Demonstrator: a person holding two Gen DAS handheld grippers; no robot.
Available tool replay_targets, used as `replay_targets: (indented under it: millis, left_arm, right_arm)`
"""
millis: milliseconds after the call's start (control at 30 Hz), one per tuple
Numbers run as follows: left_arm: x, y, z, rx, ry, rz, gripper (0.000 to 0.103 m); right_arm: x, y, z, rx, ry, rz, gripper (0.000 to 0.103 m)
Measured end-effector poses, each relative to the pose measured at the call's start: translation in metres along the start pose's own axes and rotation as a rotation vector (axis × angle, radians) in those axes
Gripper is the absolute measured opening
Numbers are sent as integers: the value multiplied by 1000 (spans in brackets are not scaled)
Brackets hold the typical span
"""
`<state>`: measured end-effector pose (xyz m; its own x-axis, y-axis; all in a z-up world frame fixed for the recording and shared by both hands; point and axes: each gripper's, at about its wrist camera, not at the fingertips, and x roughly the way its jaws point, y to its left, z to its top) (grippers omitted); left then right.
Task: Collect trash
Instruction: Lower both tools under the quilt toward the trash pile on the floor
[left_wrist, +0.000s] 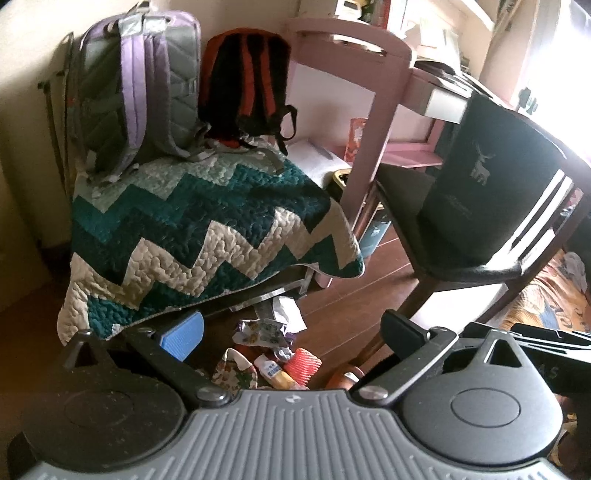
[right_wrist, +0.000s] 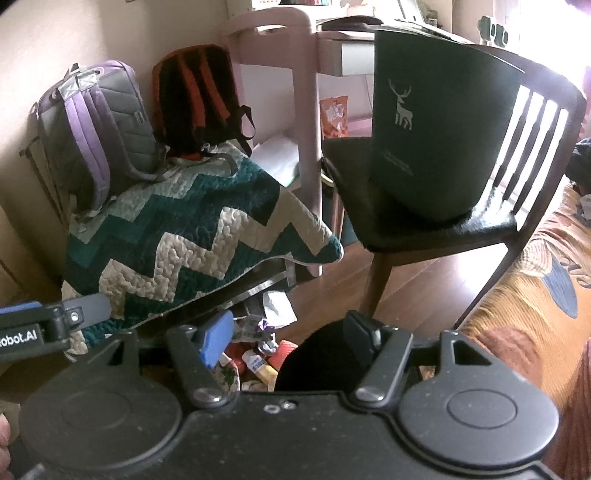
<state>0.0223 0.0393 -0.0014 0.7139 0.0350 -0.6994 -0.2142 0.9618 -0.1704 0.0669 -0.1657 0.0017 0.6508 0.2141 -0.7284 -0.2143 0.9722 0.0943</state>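
While both tools hang above the litter, I judge the step in hand to be the first pick from the pile of trash (left_wrist: 269, 354) on the wooden floor (left_wrist: 351, 302), just below the edge of the zigzag quilt (left_wrist: 192, 221). Going left to right, my left tool (left_wrist: 291, 332) is spread wide and empty, its blue pad (left_wrist: 183, 334) on one side. I would lower it straight onto the red ribbed wrapper (left_wrist: 303, 363), the piece standing freest, and close only once both fingers straddle it, keeping clear of the quilt's hem. My right tool (right_wrist: 288, 336) is spread too, holding nothing. On the chair (right_wrist: 424, 229) stands a dark bag (right_wrist: 436, 140), probably where the trash goes; it shows a deer emblem, its small lettering unreadable. On the left tool's body, seen from the right wrist, I read "obot.AI".
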Motion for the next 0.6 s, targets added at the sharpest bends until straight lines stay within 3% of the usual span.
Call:
replay_targets:
  millis: [167, 300, 400, 600]
  left_arm:
    - [38, 44, 2, -35, 25, 23, 103]
    - [71, 80, 1, -73, 7, 95, 103]
    - [106, 103, -4, -119, 56, 118, 103]
    - [175, 113, -24, -60, 92, 175, 103]
  right_arm:
    - [39, 11, 11, -20, 65, 65, 66]
    - [83, 26, 18, -80, 84, 121, 66]
    - [122, 40, 22, -161, 101, 151, 66]
    - [213, 52, 34, -201, 180, 221, 66]
